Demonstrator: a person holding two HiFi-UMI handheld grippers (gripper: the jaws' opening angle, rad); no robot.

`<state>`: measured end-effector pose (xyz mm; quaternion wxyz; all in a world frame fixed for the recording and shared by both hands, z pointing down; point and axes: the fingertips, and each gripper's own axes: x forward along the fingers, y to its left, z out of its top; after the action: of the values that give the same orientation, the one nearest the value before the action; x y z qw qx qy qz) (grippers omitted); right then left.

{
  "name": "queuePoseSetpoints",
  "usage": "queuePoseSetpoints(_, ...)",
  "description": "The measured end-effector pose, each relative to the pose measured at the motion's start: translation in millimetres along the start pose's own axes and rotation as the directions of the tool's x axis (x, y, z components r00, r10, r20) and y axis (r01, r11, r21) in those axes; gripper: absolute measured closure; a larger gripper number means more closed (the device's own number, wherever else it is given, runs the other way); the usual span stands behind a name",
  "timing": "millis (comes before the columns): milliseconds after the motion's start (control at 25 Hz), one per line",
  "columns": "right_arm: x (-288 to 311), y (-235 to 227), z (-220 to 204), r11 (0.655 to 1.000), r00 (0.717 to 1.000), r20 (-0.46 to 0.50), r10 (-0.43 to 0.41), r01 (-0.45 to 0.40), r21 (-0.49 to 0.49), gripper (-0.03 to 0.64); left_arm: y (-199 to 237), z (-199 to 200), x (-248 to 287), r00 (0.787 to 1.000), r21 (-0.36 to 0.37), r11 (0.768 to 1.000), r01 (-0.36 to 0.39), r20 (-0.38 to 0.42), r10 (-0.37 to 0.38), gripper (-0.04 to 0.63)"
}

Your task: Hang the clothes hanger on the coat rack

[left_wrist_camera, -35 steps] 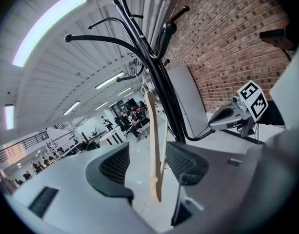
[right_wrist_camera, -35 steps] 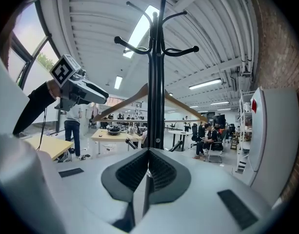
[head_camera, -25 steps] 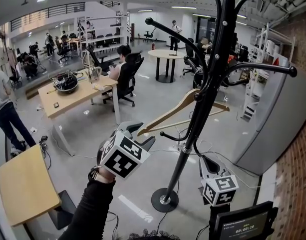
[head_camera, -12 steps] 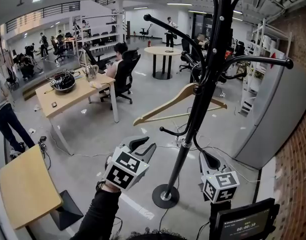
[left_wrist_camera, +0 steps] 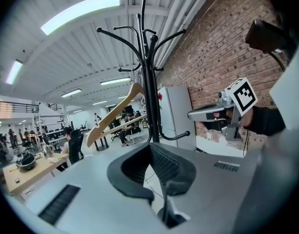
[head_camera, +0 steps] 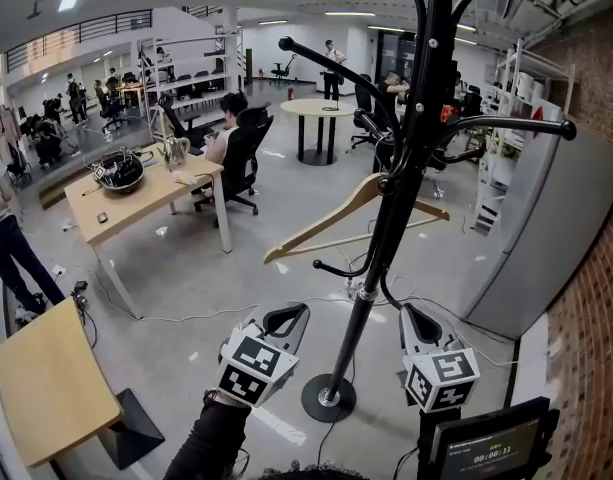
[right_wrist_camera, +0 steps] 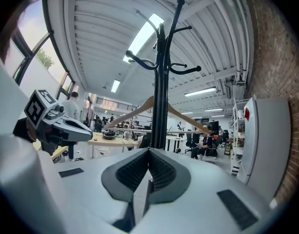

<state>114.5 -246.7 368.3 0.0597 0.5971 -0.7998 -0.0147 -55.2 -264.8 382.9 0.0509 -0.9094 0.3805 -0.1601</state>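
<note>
Since a second ago your left gripper (head_camera: 289, 317) has sunk away from the low end of the wooden hanger (head_camera: 324, 219), and its jaws, which stood wide apart then, have come together with nothing between them. That hanger is on the coat rack (head_camera: 411, 128), its peak against the black pole and its two arms spreading to either side. It sits tilted in the head view, with the end nearer your left gripper lower. Its hook is lost against the pole, so you cannot tell which peg carries it. Neither gripper touches it: the left one hangs well below that low end, and your right gripper (head_camera: 417, 318) sits on the other side of the pole at about the same height. The right gripper's view shows its ribbed pads pressed together on nothing, with the pole and the hanger straight ahead. Both grippers flank the lower pole, above the rack's round base (head_camera: 329, 398) on the grey floor. Farther out, a person sits in a black chair (head_camera: 244, 153) at a long wooden desk (head_camera: 136, 196), and a round table (head_camera: 321, 108) stands behind. A brick wall (head_camera: 596, 318) runs along the right side.
</note>
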Motion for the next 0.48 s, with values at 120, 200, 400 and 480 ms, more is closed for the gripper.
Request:
queuePoseSetpoints(120,-2,-1,3,1.000,1.000,0.022,-0.004,0.004,-0.001,0.607,-11,-5,1,0.999,-0.011,0.999,0.050,0.018,-0.050,0.589)
queuePoseSetpoints(200,-2,-1,2,1.000,1.000,0.022,-0.005,0.005,-0.003,0.607,-15,-10,3,0.998,-0.035,0.997,0.067,0.020,-0.066,0.589)
queuePoseSetpoints(400,-4,0,0,1.000,1.000,0.008,-0.003,0.003,-0.004,0.607,-17,-7,0,0.997,-0.073,0.996,0.054,0.051,-0.050,0.589)
queuePoseSetpoints(480,-3,-1,2,1.000,1.000,0.008,-0.004,0.004,-0.001,0.607,-15,-1,1,0.998,-0.072,0.997,0.040,0.060,-0.036,0.589)
